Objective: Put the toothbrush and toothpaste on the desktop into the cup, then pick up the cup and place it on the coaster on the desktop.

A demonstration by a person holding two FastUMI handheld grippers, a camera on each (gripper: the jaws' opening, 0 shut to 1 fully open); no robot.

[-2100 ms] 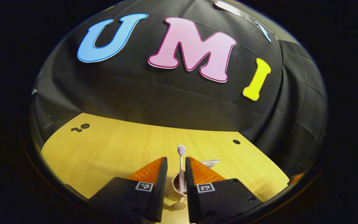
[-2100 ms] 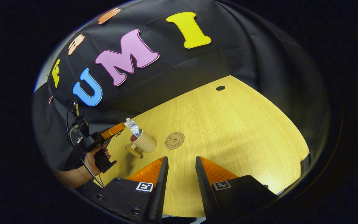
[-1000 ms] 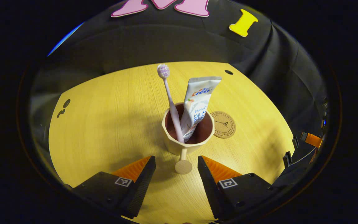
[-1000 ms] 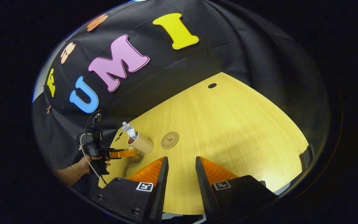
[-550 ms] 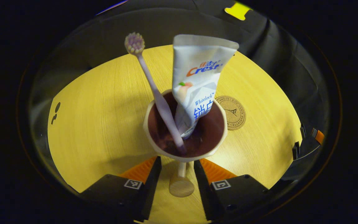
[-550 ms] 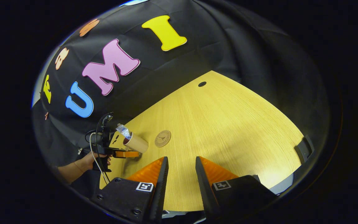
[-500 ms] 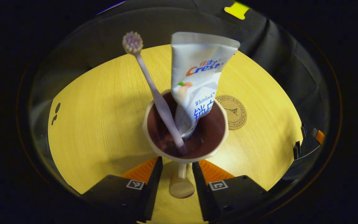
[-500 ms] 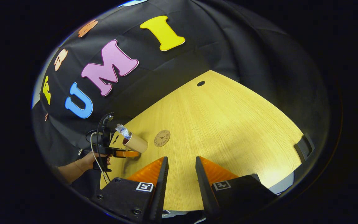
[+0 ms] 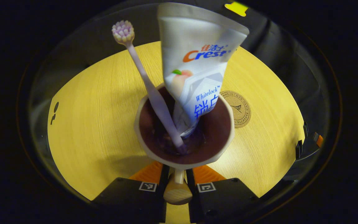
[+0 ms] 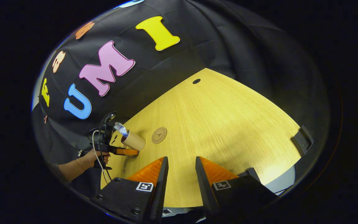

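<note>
Cup, cream outside, dark inside, sits frame centre; toothbrush leans upper left, toothpaste points up. Your left gripper pinches its handle; right gripper stands open.

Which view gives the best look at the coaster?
The left gripper view: the coaster lies close, just beyond the cup, its print visible though the cup covers one edge. The right gripper view shows it whole but small, on the desktop.

One cup, one toothbrush, one toothpaste tube, one round coaster. Two grippers: left gripper, right gripper. One wooden desktop. One hand.
</note>
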